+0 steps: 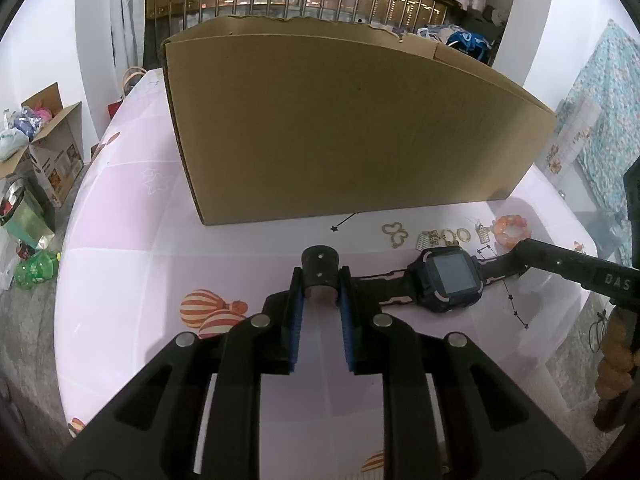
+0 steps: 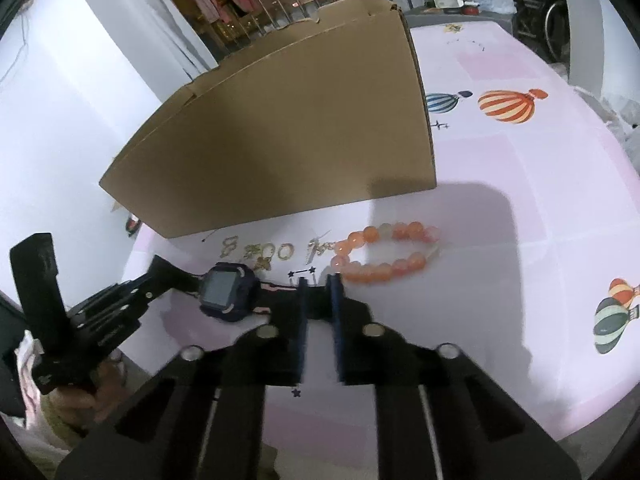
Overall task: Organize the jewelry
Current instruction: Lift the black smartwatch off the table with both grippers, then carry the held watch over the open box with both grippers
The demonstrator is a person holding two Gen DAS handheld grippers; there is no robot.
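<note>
Now both tongs pinch the watch [image 1: 450, 278]: left gripper [image 1: 320, 280] on one strap end, right gripper [image 2: 318, 284] on the other; lift evenly toward the cardboard box [image 1: 340, 120].

Both wrist cameras look steeply down, close, perhaps sharing the watch [image 1: 452, 278].

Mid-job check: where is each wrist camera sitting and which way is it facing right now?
Left wrist: on the left gripper, looking down across the table at the box; its fingers clamp the watch strap end.
Right wrist: on the right gripper, angled down at the watch and bead bracelet; the other hand shows.
Shared: watch, box, bracelet, gold charms.
</note>
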